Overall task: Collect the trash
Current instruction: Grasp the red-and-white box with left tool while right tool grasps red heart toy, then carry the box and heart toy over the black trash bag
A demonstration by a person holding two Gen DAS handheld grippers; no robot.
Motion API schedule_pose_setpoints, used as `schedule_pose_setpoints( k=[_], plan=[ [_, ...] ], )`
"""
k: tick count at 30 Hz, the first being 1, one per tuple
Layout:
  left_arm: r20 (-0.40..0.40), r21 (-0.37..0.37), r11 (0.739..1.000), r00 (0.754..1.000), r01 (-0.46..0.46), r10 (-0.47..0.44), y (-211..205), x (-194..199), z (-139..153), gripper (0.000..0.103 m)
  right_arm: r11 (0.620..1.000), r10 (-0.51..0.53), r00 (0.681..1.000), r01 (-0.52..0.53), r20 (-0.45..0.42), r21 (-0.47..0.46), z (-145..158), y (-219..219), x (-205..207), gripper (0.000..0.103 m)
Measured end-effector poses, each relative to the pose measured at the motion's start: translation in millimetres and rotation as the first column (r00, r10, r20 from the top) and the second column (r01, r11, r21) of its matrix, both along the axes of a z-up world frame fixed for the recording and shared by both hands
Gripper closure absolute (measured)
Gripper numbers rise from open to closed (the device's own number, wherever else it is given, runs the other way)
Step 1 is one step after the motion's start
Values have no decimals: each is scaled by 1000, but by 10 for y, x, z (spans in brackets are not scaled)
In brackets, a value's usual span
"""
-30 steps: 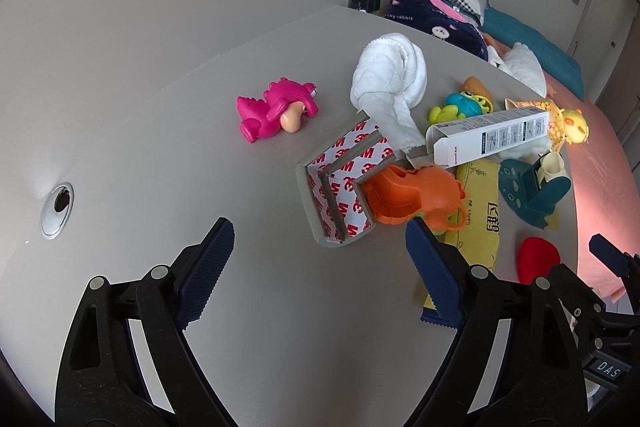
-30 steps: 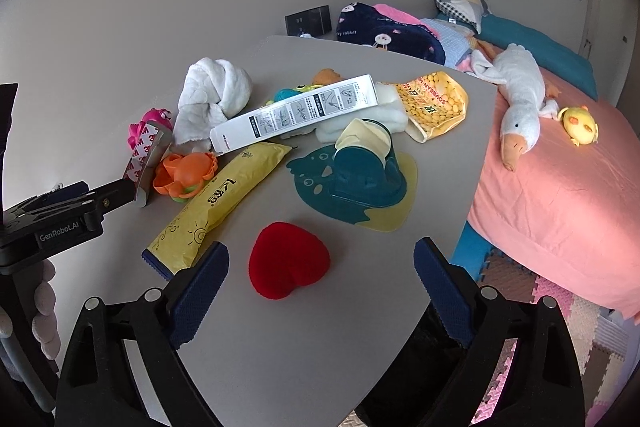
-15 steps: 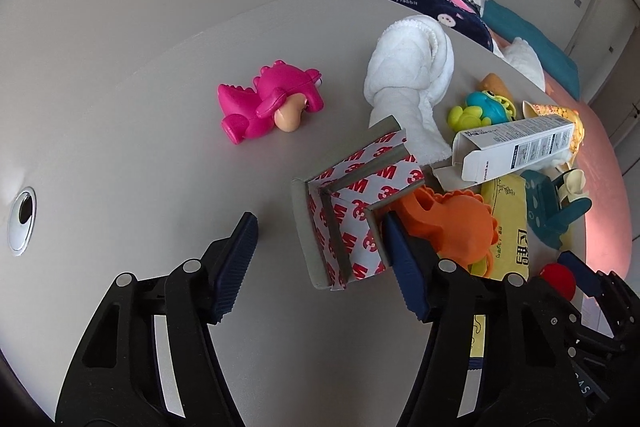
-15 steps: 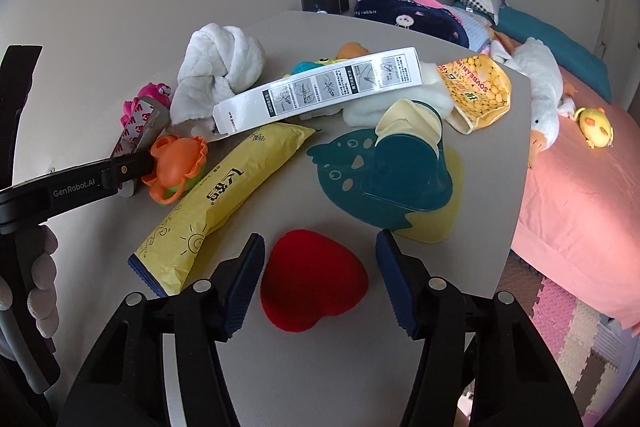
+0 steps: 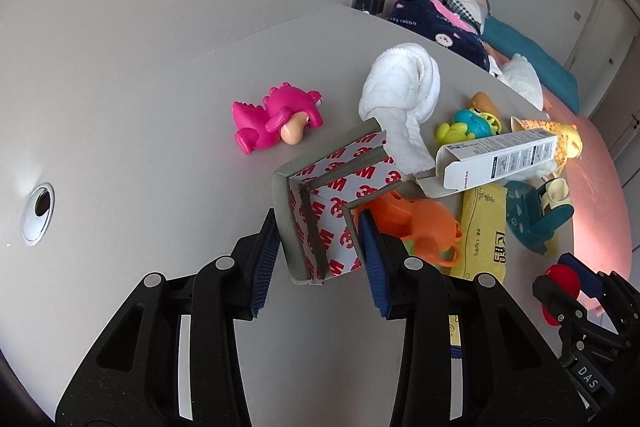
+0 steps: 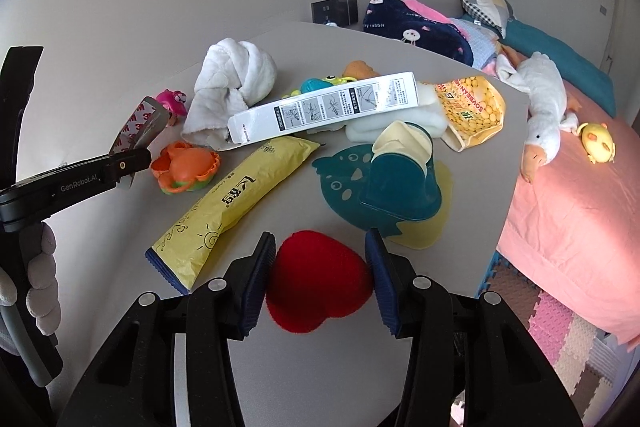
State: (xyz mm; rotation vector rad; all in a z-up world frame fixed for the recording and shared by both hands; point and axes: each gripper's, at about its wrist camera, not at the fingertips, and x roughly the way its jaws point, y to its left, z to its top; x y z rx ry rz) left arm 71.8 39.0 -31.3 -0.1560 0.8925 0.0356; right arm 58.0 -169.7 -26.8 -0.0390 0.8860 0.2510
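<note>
My left gripper (image 5: 318,251) has closed on the grey corner guard with red 3M backing (image 5: 328,211), one pad on each side; it shows lifted off the table in the right wrist view (image 6: 138,131). My right gripper (image 6: 320,279) has its pads against both sides of a red heart-shaped pad (image 6: 318,285) on the grey table (image 6: 360,39). Other litter lies further out: a yellow snack wrapper (image 6: 236,195), a white printed carton (image 6: 324,109) and a yellow soybean bag (image 6: 474,109).
Toys and cloth crowd the table: a pink dinosaur (image 5: 276,117), an orange toy (image 6: 186,167), a white towel (image 6: 232,83), a teal holder on an owl mat (image 6: 400,175). A bed with a plush goose (image 6: 544,131) lies beyond the right table edge. A cable hole (image 5: 38,213) sits at left.
Both grippers moved forward and narrowed. The left closed around the 3M corner guard, which now stands tilted up. The right closed in on the red heart pad.
</note>
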Motion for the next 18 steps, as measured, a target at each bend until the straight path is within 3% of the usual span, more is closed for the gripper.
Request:
schedule_pose_setpoints(
  k=[8,18],
  plan=[
    [32,2,1000,999,17,-17,-203,-197,231,63,999,-22,1000,22,14,25,112,-272,-118,55],
    [52,11,993,992,114,-115,-822,-302,350,63,996,-81,996,80,38,26,233,-736,-283,55]
  ],
)
